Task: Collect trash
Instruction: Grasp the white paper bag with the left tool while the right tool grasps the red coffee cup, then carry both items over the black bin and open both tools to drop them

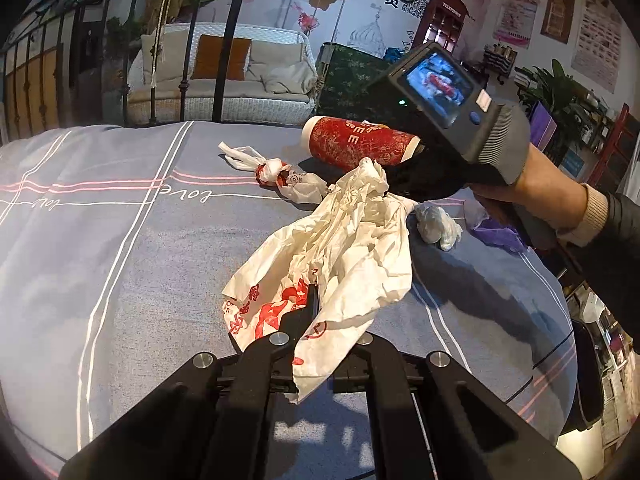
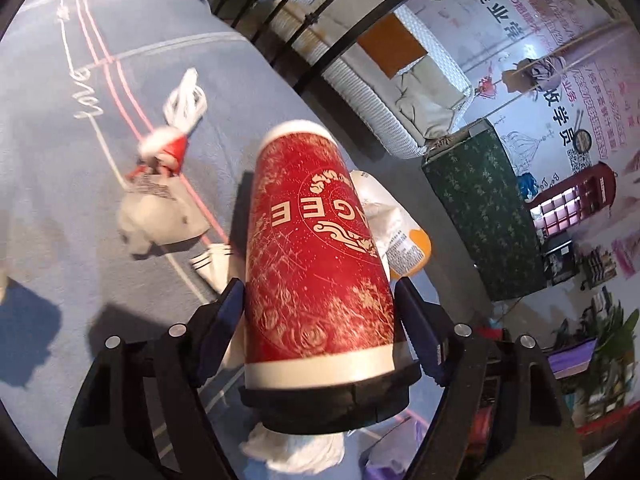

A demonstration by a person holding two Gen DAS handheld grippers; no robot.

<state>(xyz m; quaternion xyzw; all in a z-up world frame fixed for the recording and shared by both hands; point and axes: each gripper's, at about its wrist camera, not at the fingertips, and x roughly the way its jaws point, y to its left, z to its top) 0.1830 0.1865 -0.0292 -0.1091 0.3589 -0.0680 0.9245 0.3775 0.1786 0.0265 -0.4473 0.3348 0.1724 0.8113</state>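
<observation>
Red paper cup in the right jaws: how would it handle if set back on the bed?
The red paper cup is round and tapered, so on its side it would likely roll in a curve. Thin paper walls probably dent under a hard squeeze. It looks light.

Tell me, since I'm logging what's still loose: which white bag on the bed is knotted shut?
The small white bag lying left of the red cup; it is tied, with red print at the knot. The big crumpled bag in the left hand-held gripper hangs open.
</observation>
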